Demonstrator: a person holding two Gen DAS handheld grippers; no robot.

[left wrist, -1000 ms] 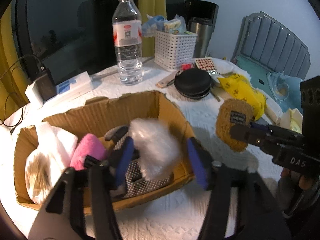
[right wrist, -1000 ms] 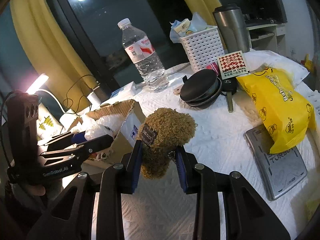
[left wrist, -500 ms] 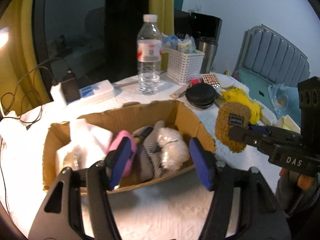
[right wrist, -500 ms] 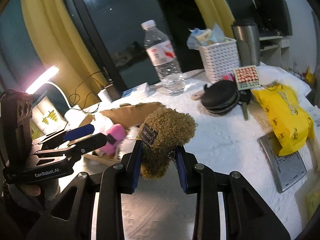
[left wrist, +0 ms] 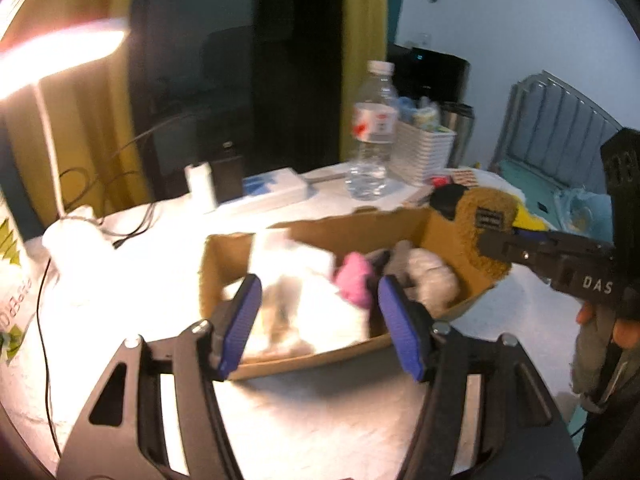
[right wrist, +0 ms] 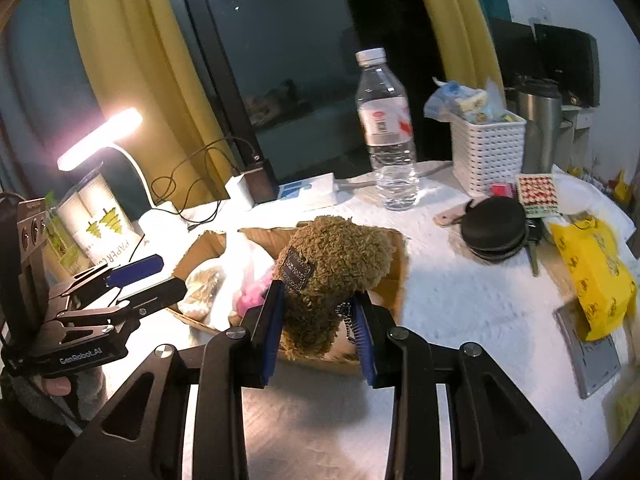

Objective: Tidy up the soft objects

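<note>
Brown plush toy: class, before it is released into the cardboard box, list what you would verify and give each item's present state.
1. Right gripper shut on the brown plush: ok.
2. Plush over the box opening: ok, near its right end.
3. Left gripper open, holding nothing: ok.
4. Left gripper clear of the drop spot: ok, it is off to the side.
5. Room beside the pink toy: cannot tell, the picture is blurred.

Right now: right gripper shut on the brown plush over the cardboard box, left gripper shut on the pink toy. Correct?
One error. The left gripper is open and holds nothing; the pink toy lies in the cardboard box beyond its fingers, as the left wrist view shows. The rest stands: the right gripper is shut on the brown plush over the box.
</note>
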